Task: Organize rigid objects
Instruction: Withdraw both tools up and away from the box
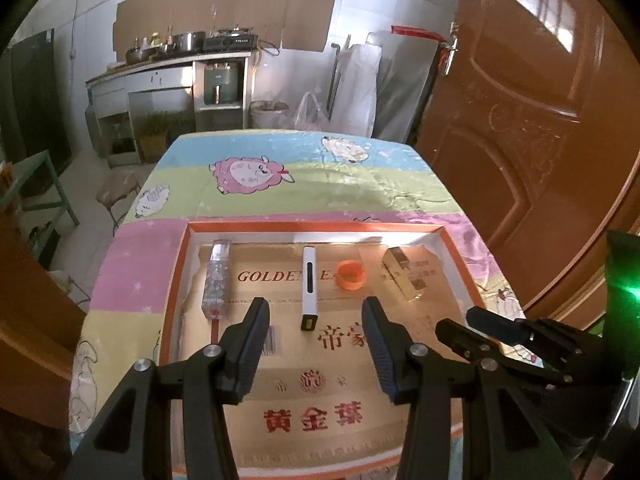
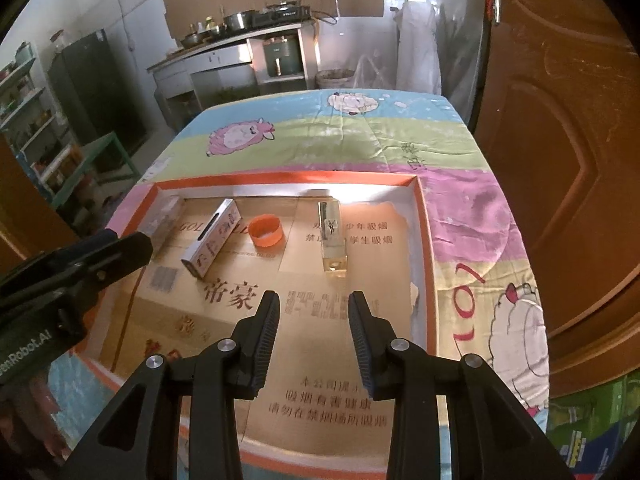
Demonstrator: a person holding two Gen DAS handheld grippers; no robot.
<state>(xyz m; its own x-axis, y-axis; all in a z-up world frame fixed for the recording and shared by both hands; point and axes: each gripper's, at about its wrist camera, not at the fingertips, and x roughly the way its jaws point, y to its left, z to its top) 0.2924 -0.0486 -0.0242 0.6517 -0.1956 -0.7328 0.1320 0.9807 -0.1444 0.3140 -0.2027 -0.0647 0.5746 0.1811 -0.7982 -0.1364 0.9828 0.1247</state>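
Lying beyond the parted left tongs (image 1: 316, 312), white bar (image 1: 309, 287), apparently untouched.

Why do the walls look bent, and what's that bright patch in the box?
Left wrist view: the fisheye lens bows the door and darkens the corners; a green glare flares at the right edge. Right wrist view: the same bending; sunlight washes out the far wall of the box behind the clear bottle, while the foreground stays dimmer.
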